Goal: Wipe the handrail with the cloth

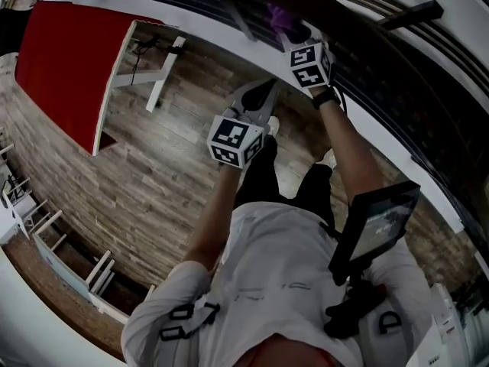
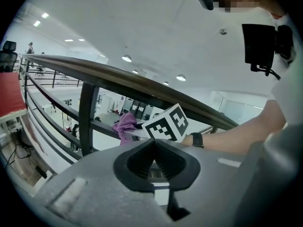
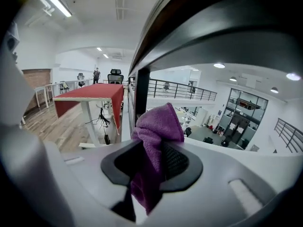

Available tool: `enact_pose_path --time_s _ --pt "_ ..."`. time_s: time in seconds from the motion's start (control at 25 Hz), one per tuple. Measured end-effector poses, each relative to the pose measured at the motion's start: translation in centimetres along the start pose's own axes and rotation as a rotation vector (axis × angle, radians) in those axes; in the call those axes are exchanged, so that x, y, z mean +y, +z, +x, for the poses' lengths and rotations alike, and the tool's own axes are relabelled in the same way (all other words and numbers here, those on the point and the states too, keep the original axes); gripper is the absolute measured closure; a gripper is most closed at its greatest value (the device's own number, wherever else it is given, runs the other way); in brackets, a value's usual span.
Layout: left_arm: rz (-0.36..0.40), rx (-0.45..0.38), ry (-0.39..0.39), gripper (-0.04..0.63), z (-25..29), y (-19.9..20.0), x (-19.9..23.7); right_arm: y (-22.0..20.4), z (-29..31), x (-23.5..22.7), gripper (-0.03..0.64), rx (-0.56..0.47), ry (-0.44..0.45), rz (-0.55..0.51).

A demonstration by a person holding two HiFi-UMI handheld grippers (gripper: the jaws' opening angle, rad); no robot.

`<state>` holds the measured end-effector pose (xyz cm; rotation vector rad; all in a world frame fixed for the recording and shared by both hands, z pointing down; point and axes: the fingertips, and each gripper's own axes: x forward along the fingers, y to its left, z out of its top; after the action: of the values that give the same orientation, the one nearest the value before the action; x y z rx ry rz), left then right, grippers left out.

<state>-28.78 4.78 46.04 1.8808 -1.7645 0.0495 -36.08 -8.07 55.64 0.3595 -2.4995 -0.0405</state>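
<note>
Dark rounded metal handrail (image 3: pixel 227 27): press the purple fleecy cloth (image 3: pixel 158 122), pinched in the right gripper (image 3: pixel 152 157) fingers, flat along it (left gripper (image 2: pixel 154 155) fingers pressed together).

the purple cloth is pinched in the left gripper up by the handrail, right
Not quite: it is the right gripper that pinches the purple cloth up by the handrail. The right gripper view shows the cloth between that gripper's jaws. The left gripper has nothing between its jaws in the left gripper view.
</note>
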Motion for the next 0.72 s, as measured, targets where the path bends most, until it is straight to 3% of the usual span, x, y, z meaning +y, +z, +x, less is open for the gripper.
enact_pose_path --time_s 0.72 --pt "0.111 0.131 -0.279 0.594 8.8 -3.4 -15.9 -13.7 -16.7 -8.8 0.508 0.035 -0.215 0.220"
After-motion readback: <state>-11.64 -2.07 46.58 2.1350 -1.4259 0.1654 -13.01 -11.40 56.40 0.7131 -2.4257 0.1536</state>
